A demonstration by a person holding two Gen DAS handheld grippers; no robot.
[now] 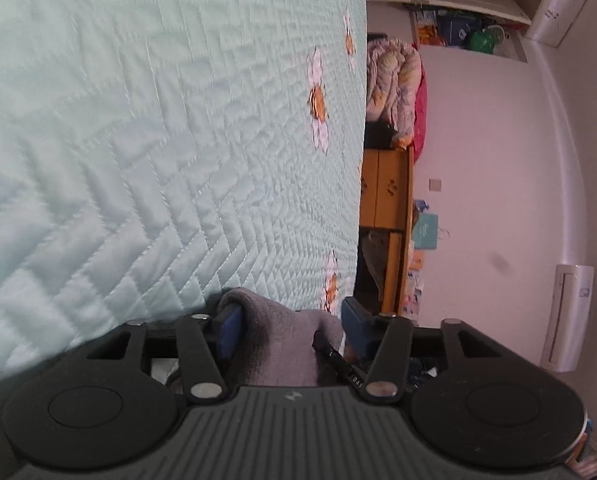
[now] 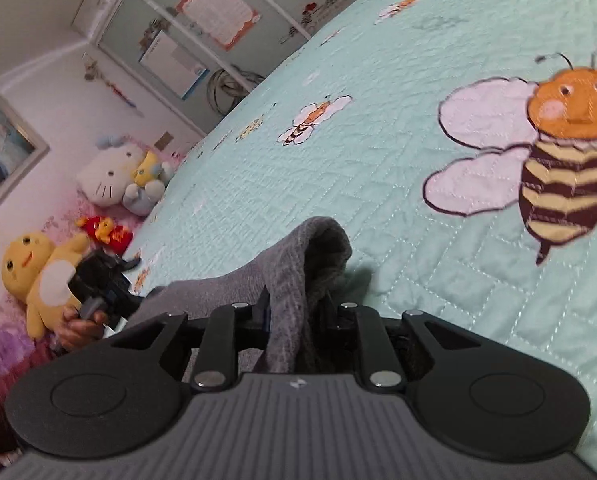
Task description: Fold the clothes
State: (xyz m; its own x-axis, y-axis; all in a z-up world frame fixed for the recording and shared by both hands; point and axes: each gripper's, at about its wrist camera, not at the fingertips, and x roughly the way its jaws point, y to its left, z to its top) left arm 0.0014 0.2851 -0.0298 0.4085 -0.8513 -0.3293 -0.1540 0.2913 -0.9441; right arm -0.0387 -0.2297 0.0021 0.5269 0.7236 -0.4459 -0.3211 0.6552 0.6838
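- Quilted bedspread [image 2: 378, 168], mint with bees, lies beneath the work.
- Grey garment [image 2: 298, 280] is held above it, strung between both tools; judged mid-carry, either toward spreading or folding over.
- Right gripper [image 2: 298, 320] is clamped on bunched cloth.
- Left gripper [image 1: 286, 332] stands wider, cloth between its pads [image 1: 228, 332]; actual pinch unclear.
- Garment's shape is hidden.

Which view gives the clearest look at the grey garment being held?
The right wrist view: the grey garment rises between the right tool and stretches left toward the other tool. The left wrist view shows only a bunched bit in the left tool.
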